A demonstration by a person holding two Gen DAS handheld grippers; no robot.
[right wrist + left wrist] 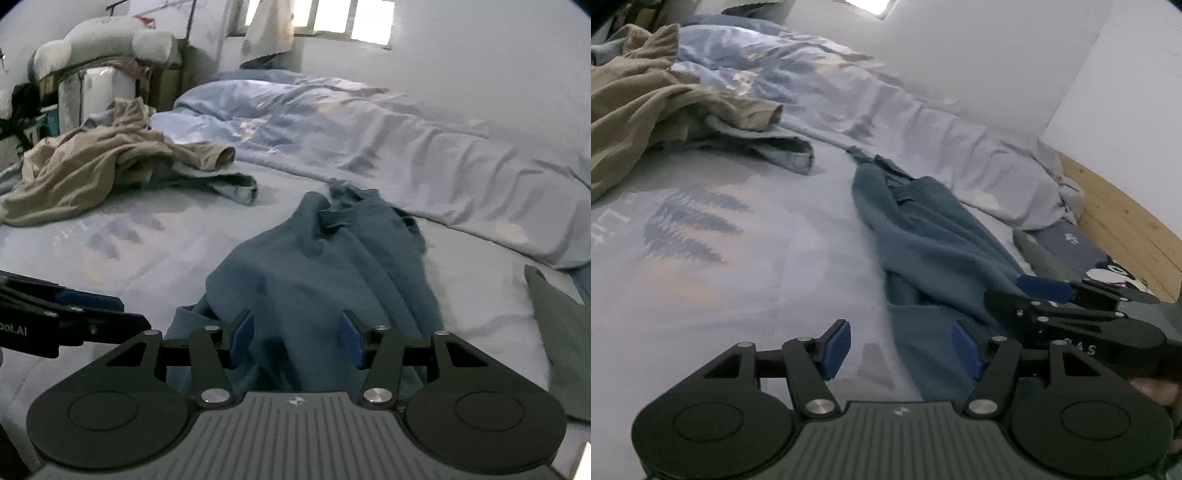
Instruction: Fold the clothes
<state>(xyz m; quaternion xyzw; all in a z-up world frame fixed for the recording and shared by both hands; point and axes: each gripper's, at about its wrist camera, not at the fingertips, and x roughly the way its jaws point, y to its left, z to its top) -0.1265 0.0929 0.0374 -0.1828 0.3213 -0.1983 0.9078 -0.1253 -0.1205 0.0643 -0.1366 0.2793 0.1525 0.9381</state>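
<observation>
Clothes were mostly unfolded: nearest, the blue shirt (317, 258) lay rumpled on the bed (147, 258), with the left tool (901, 350) and right tool (297, 339) both open above it, gripping nothing. Farther off, the tan pile (96, 162) waited untouched, so I judged nearly all the folding remained.

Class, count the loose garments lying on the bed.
3, perhaps more hidden: teal-blue cotton shirt in front; crumpled beige garment far left; grey-blue garment partly beneath it.
</observation>
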